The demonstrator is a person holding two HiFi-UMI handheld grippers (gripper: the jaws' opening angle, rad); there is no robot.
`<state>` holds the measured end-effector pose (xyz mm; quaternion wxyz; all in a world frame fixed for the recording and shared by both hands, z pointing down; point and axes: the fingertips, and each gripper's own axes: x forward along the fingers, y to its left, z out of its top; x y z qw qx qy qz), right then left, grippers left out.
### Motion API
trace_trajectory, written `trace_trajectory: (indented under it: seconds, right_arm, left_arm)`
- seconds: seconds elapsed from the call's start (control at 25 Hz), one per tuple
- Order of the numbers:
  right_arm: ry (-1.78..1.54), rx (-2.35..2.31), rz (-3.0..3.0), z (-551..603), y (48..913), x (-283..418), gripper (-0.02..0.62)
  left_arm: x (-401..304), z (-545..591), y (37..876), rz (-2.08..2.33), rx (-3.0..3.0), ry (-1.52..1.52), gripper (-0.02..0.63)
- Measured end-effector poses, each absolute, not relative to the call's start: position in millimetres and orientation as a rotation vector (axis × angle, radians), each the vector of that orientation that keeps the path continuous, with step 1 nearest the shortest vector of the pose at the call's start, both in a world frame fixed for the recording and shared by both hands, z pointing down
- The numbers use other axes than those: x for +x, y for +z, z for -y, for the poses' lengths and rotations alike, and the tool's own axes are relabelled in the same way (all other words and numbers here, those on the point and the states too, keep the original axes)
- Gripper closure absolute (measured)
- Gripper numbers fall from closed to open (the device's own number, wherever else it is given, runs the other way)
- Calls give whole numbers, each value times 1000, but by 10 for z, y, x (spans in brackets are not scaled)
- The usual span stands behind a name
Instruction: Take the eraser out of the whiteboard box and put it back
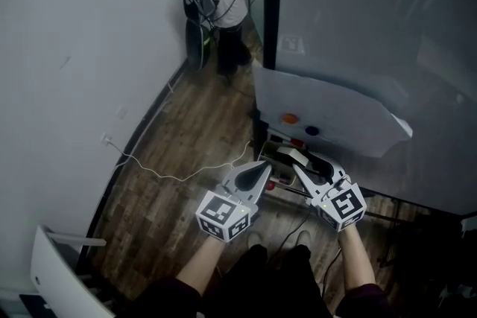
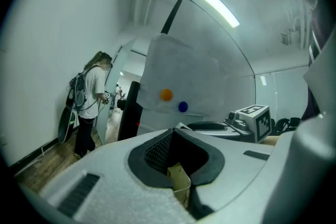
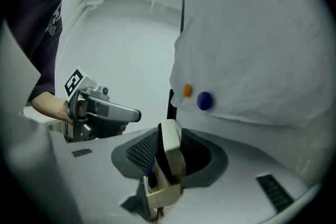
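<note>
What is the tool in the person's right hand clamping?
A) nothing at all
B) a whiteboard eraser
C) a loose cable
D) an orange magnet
B: in the right gripper view, the white eraser with its dark felt side stands upright, pinched between the jaws of the right gripper.

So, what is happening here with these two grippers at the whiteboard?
A person holds a gripper in each hand in front of a whiteboard. The right gripper is closed on the white-and-black eraser, holding it over the small box. The left gripper is beside it, with its jaws together and nothing between them.
</note>
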<state>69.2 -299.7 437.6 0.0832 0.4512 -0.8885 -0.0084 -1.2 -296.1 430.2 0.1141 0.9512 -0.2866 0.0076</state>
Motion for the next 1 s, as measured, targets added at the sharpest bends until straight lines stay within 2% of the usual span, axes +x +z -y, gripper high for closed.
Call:
trace_trajectory:
  seconds: [0.56,1.0]
  right_arm:
    - [98,1396,2653,3145,4581,774,410]
    - [109,1426,2655,3134,4564,835,426]
  left_arm:
    - [-46,2981,4392,847,2765,51,601]
    - [-30,2971,4411,846,2761,54,601]
